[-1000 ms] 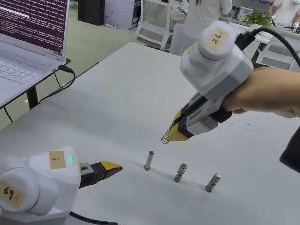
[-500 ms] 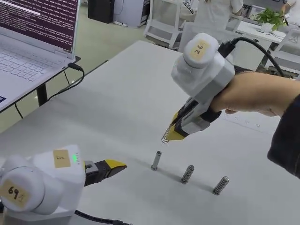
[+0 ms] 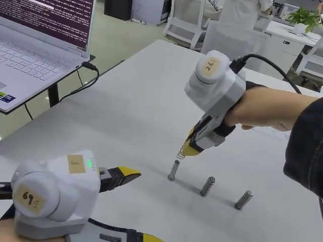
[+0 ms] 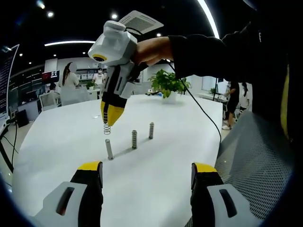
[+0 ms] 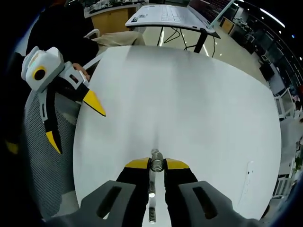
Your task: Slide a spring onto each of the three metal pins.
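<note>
A white table (image 3: 126,101) carried three upright metal pins in a row. The right gripper (image 3: 189,149), held in a person's hand (image 3: 262,108), pointed steeply down at the row. Its yellow-tipped jaws were closed on the upper part of a small spring (image 3: 180,152). The spring hung from the jaws with its lower end just above the top of the bare pin (image 3: 173,170), which stood at the left end of the row in the head view. The middle pin (image 3: 207,186) and the far-right pin (image 3: 243,199) each had a spring over the shaft. The left gripper (image 4: 147,166) sat low over the near part of the table, well apart from the pins, its jaws spread wide and holding nothing. An open laptop (image 3: 40,45) with pale text on a dark screen stood on a separate surface off the table's left side.
</note>
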Available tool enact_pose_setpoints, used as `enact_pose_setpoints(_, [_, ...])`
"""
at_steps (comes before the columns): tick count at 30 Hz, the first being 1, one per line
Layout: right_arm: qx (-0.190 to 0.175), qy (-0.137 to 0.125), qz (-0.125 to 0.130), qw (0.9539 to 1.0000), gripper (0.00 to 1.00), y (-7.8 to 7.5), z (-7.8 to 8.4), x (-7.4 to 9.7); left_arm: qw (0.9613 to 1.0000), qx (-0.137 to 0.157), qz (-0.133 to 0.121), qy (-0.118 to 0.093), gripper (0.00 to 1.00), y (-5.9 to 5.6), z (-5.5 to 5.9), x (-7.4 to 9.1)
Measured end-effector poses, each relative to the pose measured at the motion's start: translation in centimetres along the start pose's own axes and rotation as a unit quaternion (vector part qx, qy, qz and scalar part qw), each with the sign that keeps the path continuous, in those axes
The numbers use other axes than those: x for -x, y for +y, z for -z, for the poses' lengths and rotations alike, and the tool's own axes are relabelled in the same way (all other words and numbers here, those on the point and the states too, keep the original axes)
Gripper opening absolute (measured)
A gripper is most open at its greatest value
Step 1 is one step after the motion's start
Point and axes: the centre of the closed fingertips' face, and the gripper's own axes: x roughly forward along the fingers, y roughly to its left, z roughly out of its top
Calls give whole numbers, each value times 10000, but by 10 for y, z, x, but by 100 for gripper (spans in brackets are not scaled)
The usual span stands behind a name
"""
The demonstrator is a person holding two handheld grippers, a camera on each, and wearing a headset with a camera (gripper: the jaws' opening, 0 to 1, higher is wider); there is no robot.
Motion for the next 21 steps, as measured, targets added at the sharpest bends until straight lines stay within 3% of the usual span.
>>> enact_pose_setpoints(21, [-98,160,-173,9997,8,3,5,-22,10000,34,27,48,70,1,6,2])
